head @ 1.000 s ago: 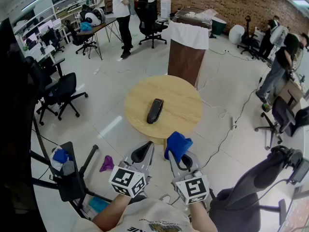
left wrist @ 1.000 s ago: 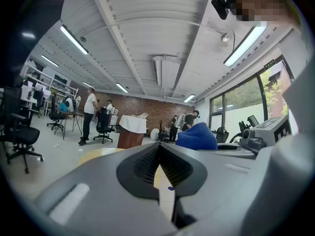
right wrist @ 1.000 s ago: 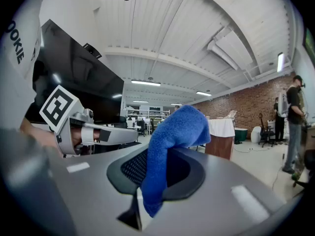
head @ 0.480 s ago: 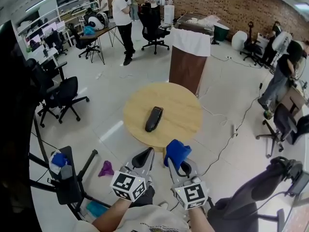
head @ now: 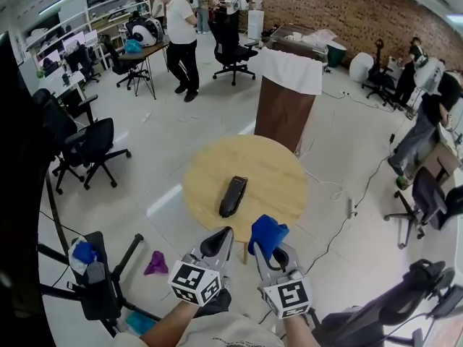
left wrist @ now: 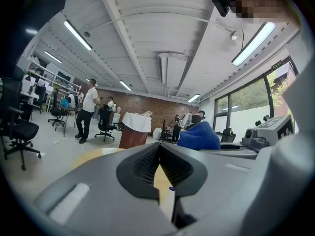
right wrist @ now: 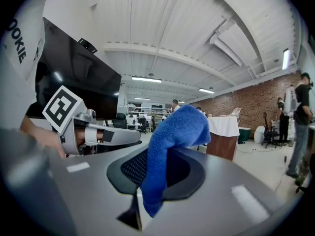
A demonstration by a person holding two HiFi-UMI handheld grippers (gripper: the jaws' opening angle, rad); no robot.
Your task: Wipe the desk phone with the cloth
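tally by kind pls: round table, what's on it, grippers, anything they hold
table: 1
phone: 1
blue cloth: 1
grippers: 2 (left gripper shut, empty; right gripper shut on the blue cloth)
total: 5

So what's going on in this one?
A person holds a gripper in each hand in front of a round wooden table, where a dark phone lies. The right gripper is shut on a blue cloth; the left gripper is shut with nothing in it. Both are short of the table and neither touches the phone, so wiping has not started.
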